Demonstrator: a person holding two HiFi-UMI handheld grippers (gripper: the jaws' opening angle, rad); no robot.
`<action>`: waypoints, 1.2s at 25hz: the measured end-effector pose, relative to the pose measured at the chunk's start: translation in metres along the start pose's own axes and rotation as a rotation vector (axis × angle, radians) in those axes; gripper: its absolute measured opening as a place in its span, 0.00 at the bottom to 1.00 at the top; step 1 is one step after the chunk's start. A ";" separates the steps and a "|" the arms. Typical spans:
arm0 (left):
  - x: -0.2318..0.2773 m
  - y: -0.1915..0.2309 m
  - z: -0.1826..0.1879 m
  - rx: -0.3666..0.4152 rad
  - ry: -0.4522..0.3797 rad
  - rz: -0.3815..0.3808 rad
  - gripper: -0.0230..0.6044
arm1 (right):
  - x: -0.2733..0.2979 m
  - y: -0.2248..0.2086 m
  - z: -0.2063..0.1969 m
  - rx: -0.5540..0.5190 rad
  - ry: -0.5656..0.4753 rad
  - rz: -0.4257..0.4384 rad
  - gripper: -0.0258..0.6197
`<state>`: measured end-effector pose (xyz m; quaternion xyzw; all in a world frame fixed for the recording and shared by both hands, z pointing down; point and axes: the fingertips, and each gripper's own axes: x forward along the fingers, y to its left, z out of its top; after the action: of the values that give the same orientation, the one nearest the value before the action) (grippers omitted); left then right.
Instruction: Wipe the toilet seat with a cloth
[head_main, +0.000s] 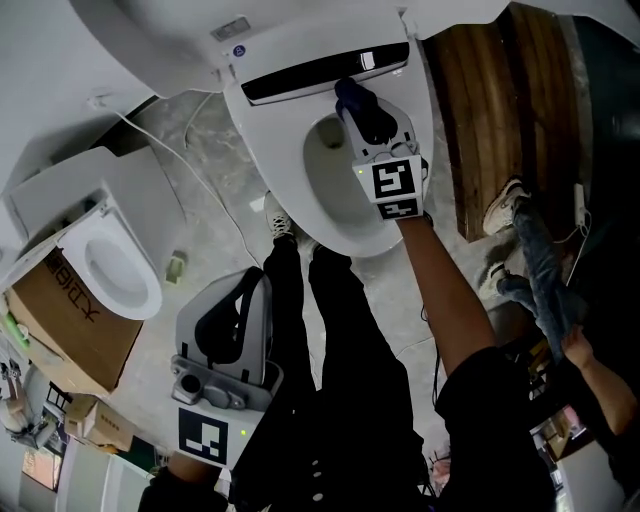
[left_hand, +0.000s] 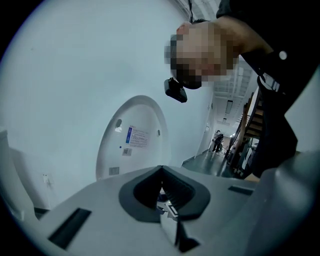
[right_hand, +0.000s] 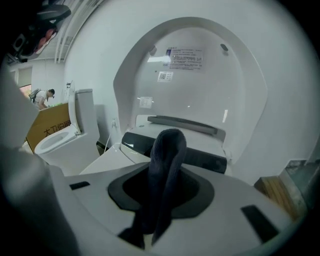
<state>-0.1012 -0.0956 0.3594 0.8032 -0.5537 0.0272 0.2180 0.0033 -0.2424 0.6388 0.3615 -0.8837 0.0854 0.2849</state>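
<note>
I am pinching a dark cloth in my right gripper, the jaws clamped on its fold. The fabric is rising past the tips in a rounded loop. From the head view, the cloth is sitting over the rear of the white toilet seat, just before the black strip under the raised lid. Whether it is touching the seat I cannot tell. I am holding my left gripper low beside my legs, well apart from the toilet, its jaws pressed together on nothing.
</note>
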 end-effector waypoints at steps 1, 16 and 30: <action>0.001 0.001 -0.003 -0.002 0.004 0.002 0.05 | 0.005 0.000 -0.004 -0.008 0.009 0.002 0.21; 0.007 0.013 -0.022 -0.009 0.040 0.016 0.05 | 0.059 0.017 -0.064 -0.351 0.166 -0.012 0.22; 0.014 0.007 -0.017 -0.005 0.043 -0.002 0.05 | 0.054 -0.012 -0.073 -0.600 0.260 -0.029 0.22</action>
<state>-0.0987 -0.1032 0.3812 0.8026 -0.5479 0.0429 0.2320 0.0131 -0.2570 0.7291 0.2602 -0.8204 -0.1375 0.4902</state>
